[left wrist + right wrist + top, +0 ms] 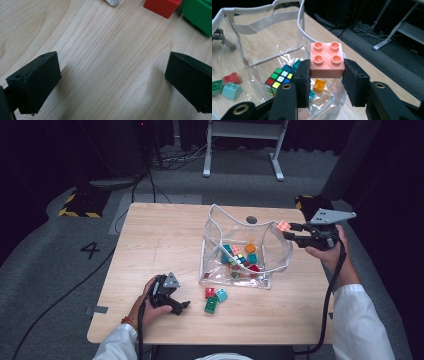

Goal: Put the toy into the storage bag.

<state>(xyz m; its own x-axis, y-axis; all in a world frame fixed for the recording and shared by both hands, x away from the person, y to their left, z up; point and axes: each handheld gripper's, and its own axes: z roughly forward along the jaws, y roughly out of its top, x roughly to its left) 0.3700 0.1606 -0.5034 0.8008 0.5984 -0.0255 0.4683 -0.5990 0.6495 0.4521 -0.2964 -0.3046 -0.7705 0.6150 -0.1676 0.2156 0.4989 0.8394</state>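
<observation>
Two handheld grippers work at a wooden table (pixel 150 245). The right gripper (pixel 289 230), held by a hand reaching in from the right edge with the forearm angled up across the table's side, points roughly level toward the left. Its jaws are clamped on the two sides of a salmon-pink brick (pixel 327 60), studs facing up, which hangs above the right rim of a clear plastic bag (pixel 215 227) standing open mid-table. Inside the bag lie a puzzle cube (pixel 277 79) and several coloured bricks. The left gripper (pixel 183 307) rests low near the table's front edge, hand wrapped around its body, jaws spread wide with nothing between them, just left of a red brick (pixel 209 292), a green brick (pixel 211 305) and a teal brick (pixel 221 295).
</observation>
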